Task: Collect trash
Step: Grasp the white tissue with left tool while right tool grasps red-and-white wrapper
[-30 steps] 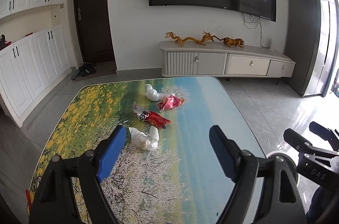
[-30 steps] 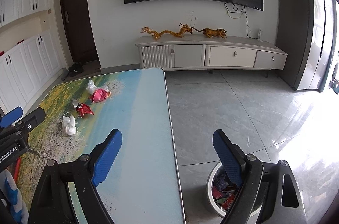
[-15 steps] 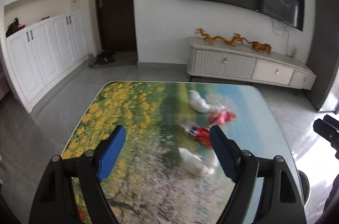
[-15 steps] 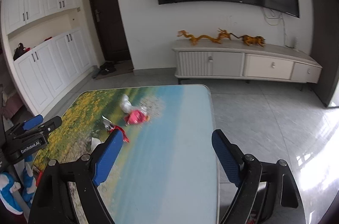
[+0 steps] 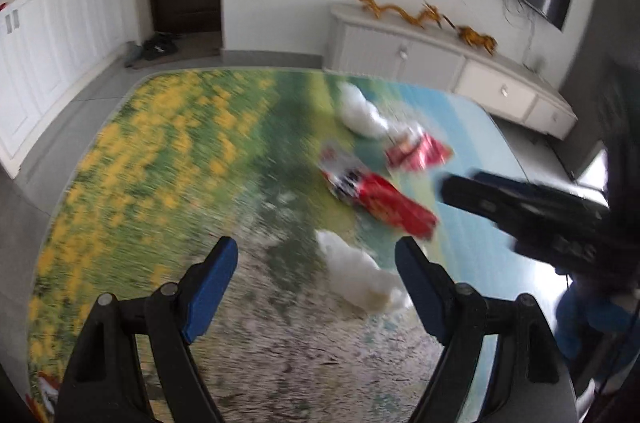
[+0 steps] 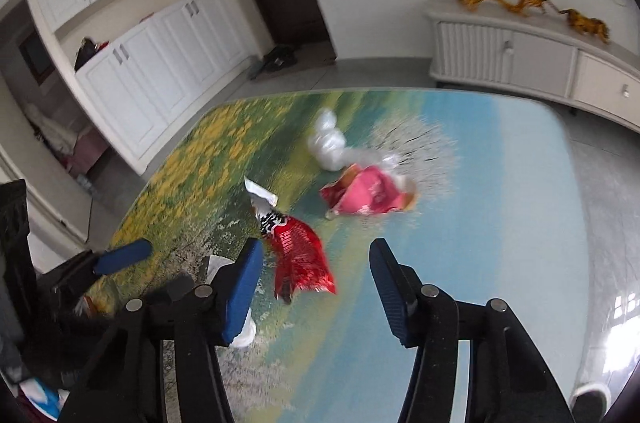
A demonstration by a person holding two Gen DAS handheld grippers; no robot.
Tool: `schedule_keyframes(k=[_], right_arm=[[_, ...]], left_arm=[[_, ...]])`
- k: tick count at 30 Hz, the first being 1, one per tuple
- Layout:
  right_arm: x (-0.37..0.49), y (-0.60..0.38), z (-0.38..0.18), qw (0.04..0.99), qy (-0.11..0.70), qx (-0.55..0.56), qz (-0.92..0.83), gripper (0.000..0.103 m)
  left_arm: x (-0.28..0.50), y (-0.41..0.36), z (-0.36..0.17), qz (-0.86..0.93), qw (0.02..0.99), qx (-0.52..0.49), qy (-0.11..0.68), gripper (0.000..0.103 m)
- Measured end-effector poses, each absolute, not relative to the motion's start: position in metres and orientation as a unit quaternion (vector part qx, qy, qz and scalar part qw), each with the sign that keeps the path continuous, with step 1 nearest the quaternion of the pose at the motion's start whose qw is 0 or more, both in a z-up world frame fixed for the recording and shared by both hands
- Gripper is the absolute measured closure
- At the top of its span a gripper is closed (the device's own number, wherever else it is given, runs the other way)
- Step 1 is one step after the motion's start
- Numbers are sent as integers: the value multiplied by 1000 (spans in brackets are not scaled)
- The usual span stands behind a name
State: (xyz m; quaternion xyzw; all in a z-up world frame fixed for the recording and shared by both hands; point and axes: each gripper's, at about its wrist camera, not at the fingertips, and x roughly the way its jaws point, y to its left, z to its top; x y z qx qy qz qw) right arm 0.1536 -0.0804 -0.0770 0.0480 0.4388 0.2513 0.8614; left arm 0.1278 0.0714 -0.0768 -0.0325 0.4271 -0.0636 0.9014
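Over the tabletop (image 6: 500, 223), the right gripper (image 6: 316, 283) is spread wide, empty; the red wrapper (image 6: 300, 259) lies between its fingertips. The left gripper (image 5: 316, 279) gapes too, a white wad (image 5: 356, 279) just ahead.

left tongs (image 5: 316, 259) spread wide, nothing gripped, right tongs (image 6: 316, 263) spread wide, nothing gripped, both angled downward

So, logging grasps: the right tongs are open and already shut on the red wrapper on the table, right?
Not shut on it. The right wrist view shows the right tongs open, the red wrapper lying loose on the table.
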Motion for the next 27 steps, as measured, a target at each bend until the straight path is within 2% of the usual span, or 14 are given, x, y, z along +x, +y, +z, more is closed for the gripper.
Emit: schedule_keyframes(k=[4, 7, 10, 12, 14, 16, 18, 22, 25, 27], right_arm=[[170, -70, -90, 844, 455, 50, 279, 54], [177, -67, -95, 836, 463, 44, 292, 55], [179, -63, -97, 830, 466, 33, 304, 55], [179, -59, -100, 826, 467, 24, 314, 55], [178, -54, -103, 824, 469, 11, 318, 56], [175, -49, -107, 823, 469, -3, 321, 61], [171, -46, -108, 823, 468, -8, 322, 72], [158, -43, -108, 824, 463, -22, 325, 77], [143, -41, -106, 829, 454, -33, 324, 85], [134, -44, -103, 834, 447, -28, 323, 102]], left_arm=[[133, 61, -93, -78, 893, -27, 442, 23], [133, 62, -103, -88, 888, -36, 450, 32], [128, 64, -105, -106, 887, -48, 447, 49], [125, 64, -104, -119, 886, -54, 446, 69], [123, 65, -101, -124, 886, -56, 444, 79], [118, 68, -100, -122, 887, -58, 442, 84], [114, 72, -98, -118, 888, -63, 440, 88], [103, 79, -94, -108, 891, -65, 436, 93], [96, 84, -89, -101, 895, -67, 430, 94], [90, 88, -84, -99, 897, -71, 425, 94]])
